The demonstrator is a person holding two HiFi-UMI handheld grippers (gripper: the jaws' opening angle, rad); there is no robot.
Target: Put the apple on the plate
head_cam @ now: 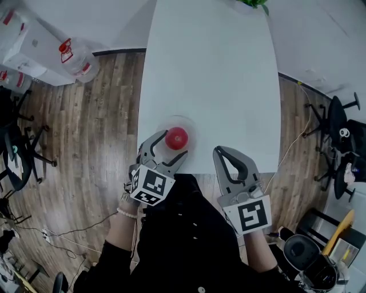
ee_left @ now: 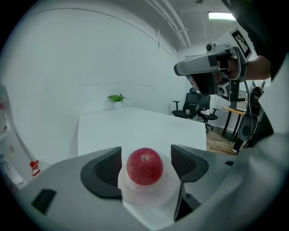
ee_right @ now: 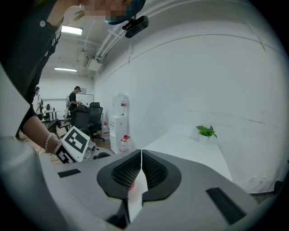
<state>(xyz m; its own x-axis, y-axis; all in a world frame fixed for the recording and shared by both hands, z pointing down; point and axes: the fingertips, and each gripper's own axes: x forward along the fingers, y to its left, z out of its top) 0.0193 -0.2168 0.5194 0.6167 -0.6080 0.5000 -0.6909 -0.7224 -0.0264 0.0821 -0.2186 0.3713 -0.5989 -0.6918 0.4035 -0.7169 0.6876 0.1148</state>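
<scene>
1. The left tongs (head_cam: 167, 147) stand wide open, one pad on each side of the apple (ee_left: 144, 166). A gap shows on both sides, so they grip nothing.
2. The right tongs (ee_right: 141, 168) are pressed together and empty. They are held over the near edge of the worktop (head_cam: 211, 74), to the right of the plate (ee_left: 151, 195) and apart from it.
3. The red apple sits stem-up in the middle of the pale round plate, near the worktop's near-left corner.
4. A small green plant (head_cam: 251, 3) stands at the worktop's far end, and water bottles (head_cam: 77, 57) sit on the wooden floor (head_cam: 86, 143) to the left.
</scene>
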